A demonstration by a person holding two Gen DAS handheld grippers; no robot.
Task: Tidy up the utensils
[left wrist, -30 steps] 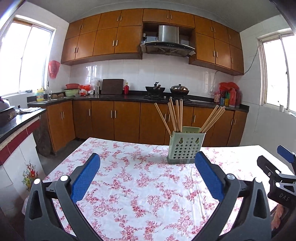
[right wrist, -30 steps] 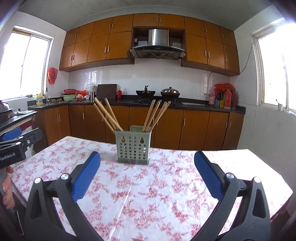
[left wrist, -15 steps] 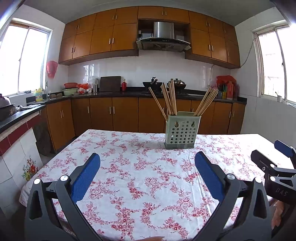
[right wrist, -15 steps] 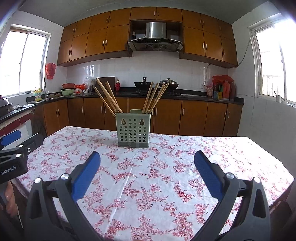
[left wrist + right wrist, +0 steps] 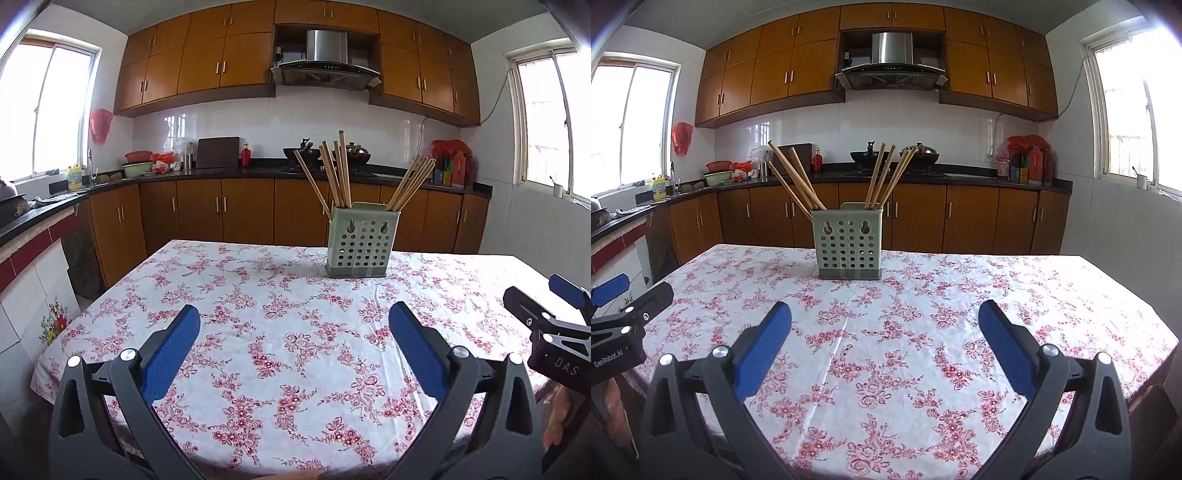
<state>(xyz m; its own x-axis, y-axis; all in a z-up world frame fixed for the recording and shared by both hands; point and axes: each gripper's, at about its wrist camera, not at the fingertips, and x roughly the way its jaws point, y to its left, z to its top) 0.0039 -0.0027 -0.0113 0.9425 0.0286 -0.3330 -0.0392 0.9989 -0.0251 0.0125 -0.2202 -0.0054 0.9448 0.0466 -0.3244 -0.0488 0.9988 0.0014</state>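
A pale green perforated utensil holder (image 5: 360,243) (image 5: 847,245) stands upright near the far edge of the table. Several wooden chopsticks (image 5: 334,173) (image 5: 798,177) lean out of it in two bunches, left and right. My left gripper (image 5: 293,343) hovers open over the near part of the table, nothing between its blue pads. My right gripper (image 5: 884,341) is open too and holds nothing. Each gripper shows at the edge of the other's view: the right gripper (image 5: 554,325) and the left gripper (image 5: 620,317). Both are well short of the holder.
The table carries a white cloth with red flowers (image 5: 280,317) (image 5: 923,295). Behind it run wooden kitchen cabinets (image 5: 221,214), a dark counter with woks on a stove (image 5: 897,155), bottles (image 5: 1030,164) and bowls (image 5: 136,168). Windows are on both sides.
Both grippers have pulled back from the holder and risen, so more of the table's near part shows. Both stayed open. The holder and chopsticks have not moved.
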